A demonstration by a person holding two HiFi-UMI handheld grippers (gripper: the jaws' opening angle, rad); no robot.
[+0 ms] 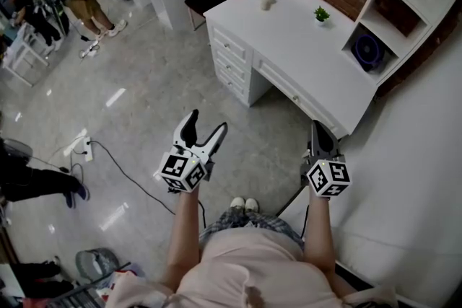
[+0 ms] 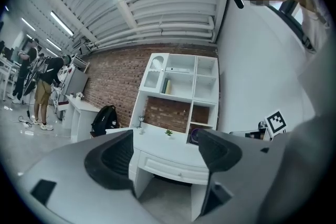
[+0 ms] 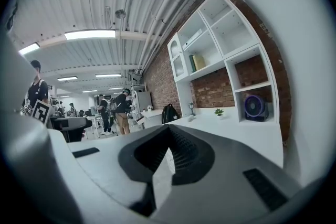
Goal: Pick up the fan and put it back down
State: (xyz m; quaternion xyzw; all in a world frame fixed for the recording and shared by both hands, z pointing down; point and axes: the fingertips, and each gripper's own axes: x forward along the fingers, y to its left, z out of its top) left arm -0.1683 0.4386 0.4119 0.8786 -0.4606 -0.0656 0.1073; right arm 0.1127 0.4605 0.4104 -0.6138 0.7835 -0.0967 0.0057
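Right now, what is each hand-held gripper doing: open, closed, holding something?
Left hand-held gripper: open, holding nothing.
Right hand-held gripper: closed, holding nothing.

The person wears a pale pink top (image 1: 238,274), a blue-and-white checked garment (image 1: 242,224) below it, and white shoes (image 1: 244,205). The left tool (image 1: 208,121) and the right tool (image 1: 317,130) have light grey shells lined with black pads. Behind the jaws sit the left cube (image 1: 180,169) and the right cube (image 1: 328,178), white with black square markers.
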